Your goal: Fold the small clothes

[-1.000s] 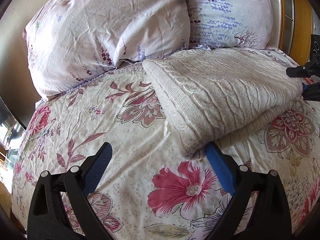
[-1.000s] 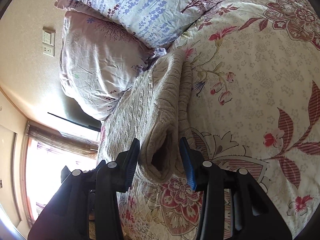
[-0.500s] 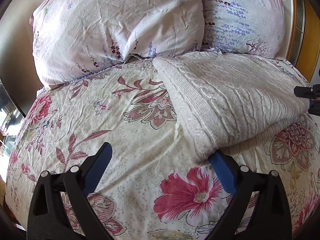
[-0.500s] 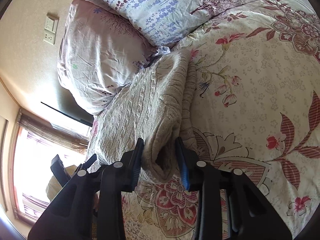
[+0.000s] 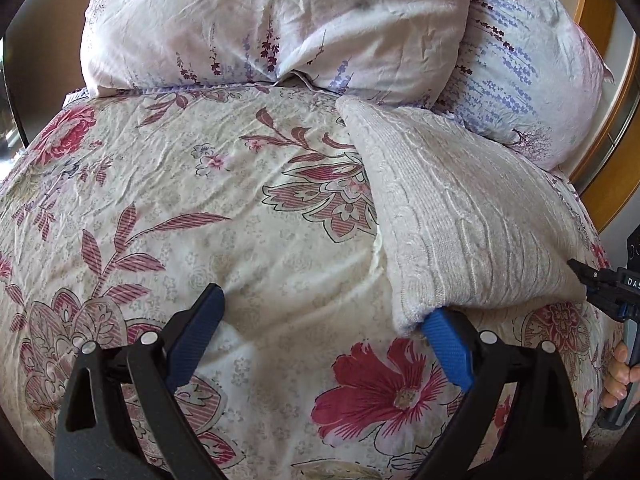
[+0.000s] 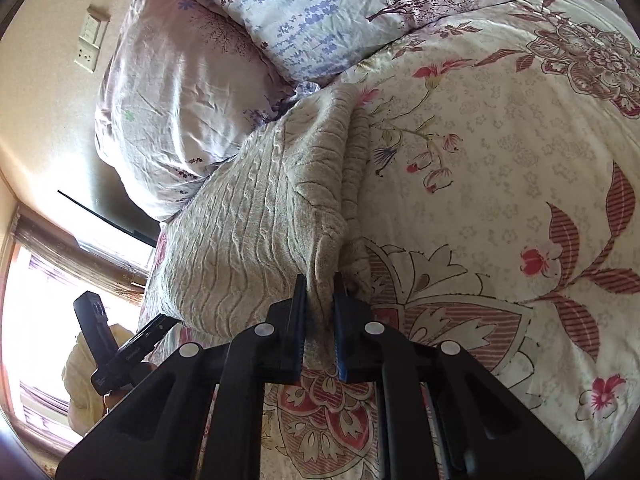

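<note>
On your floral bedspread (image 5: 248,240), the knit sweater (image 5: 460,220) has one corner between your closing right gripper (image 6: 320,320); your left gripper (image 5: 320,320) gapes wide, one finger tucked under its near corner.

Sweater (image 5: 460,216): cream, cable-knit. Duvet (image 5: 240,208): cream, red and maroon flowers, striped leaves. 2 pillows: pale pink (image 5: 280,20) with purple sprigs; white (image 6: 340,12) with lavender sprays. Gripper pads (image 5: 448,350): blue.

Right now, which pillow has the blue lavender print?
The pillow with blue sprigs, right of the plain pink pillow in the left wrist view; the folded knit sweater lies just below it.
</note>
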Demonstrator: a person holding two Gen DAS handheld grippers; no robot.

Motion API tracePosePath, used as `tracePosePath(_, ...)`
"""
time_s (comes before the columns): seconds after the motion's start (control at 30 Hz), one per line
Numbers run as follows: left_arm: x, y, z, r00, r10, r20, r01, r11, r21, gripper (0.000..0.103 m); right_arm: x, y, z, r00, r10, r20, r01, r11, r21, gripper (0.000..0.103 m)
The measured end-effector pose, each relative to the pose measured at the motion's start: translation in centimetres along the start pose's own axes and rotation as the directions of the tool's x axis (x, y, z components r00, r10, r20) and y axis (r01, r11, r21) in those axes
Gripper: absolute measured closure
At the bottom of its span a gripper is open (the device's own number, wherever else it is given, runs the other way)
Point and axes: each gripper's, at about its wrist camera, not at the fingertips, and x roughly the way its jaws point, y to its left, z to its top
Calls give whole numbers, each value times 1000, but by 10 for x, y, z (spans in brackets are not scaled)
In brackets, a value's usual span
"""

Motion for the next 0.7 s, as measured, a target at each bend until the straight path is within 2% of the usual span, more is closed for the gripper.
tracePosePath(0.1,-3,0,0,1000,-2,-2,2,1000,12,8,-1,6,0,1000,-30,1,30,999,-33,87)
tracePosePath(0.17,-12,0,-2,1000,-6,7,6,999,31,8,-8,7,2,1000,-21,10,21,999,-30,73)
tracePosePath(0.2,-21,0,-4,1000,-4,23,3,999,40,8,-14,6,2,999,-26,30,27,999,-23,62)
tracePosePath(0.27,-42,-3,-6,995,26,99,-32,998,52,7,-29,5,6,995,-38,97,40,999,-20,61)
tracePosePath(0.33,-63,-13,-2,979,40,198,-54,996,64,7,-44,8,11,982,-56,179,64,997,-37,61)
tracePosePath(0.4,-73,-31,7,968,-53,245,35,996,80,7,-50,20,16,974,-30,224,51,995,-86,61)
tracePosePath(0.43,-72,-43,12,962,-108,252,88,992,88,7,-50,28,18,974,-13,228,41,992,-117,61)
tracePosePath(0.5,-62,-71,23,956,-163,245,138,984,115,7,-45,48,19,973,-12,229,57,980,-189,61)
tracePosePath(0.6,-42,-109,30,963,-123,242,79,980,183,7,-35,69,14,974,-36,223,98,957,-273,61)
tracePosePath(0.7,-26,-128,29,974,-59,219,9,974,225,7,-30,75,10,971,-72,227,140,943,-301,61)
